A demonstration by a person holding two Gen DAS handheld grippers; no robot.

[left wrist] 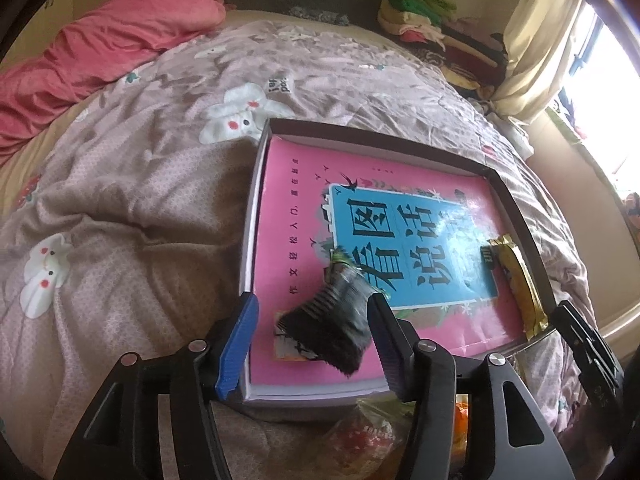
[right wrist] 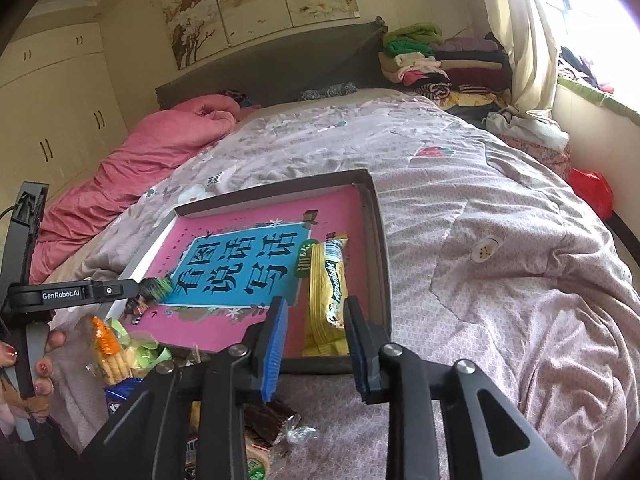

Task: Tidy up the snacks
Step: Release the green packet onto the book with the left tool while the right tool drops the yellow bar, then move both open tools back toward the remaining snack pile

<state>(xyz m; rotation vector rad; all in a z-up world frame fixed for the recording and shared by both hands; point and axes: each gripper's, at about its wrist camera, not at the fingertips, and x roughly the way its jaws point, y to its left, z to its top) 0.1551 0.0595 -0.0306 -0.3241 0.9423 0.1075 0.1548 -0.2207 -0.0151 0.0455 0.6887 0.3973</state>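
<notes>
1. Left wrist view: the left gripper (left wrist: 312, 336) hangs over the near-left corner of a shallow box tray (left wrist: 516, 204) that lies on the quilt-covered bed (left wrist: 132, 184). A pink book (left wrist: 288, 208) fills the tray's floor.
2. A dark snack packet (left wrist: 332, 328) sits between the blue pads (left wrist: 240, 340); it is blurred, and the jaws stand apart with a gap on each side, so nothing is clamped. I judge it a packet just let go onto the book.
3. A yellow wafer packet (left wrist: 516, 276) lies along the tray's right wall, well apart from the dark one. More snacks in a loose pile (left wrist: 372, 432) show past the tray's near edge.
4. Right wrist view: the right gripper (right wrist: 316, 332) frames the near end of the yellow wafer packet (right wrist: 328, 292). Its jaws are slightly apart, and the pads do not seem to press the wrapper.
5. The left gripper (right wrist: 154, 290) shows at the tray's near-left corner with the dark packet (right wrist: 140, 300) at its tip. The snack pile (right wrist: 120, 352) lies on the bed before the tray's near edge.
6. To do this step well, I would lift both tools straight up so the pads do not drag the packets, keep the items apart inside the walls, then fetch the next piece from the pile.
</notes>
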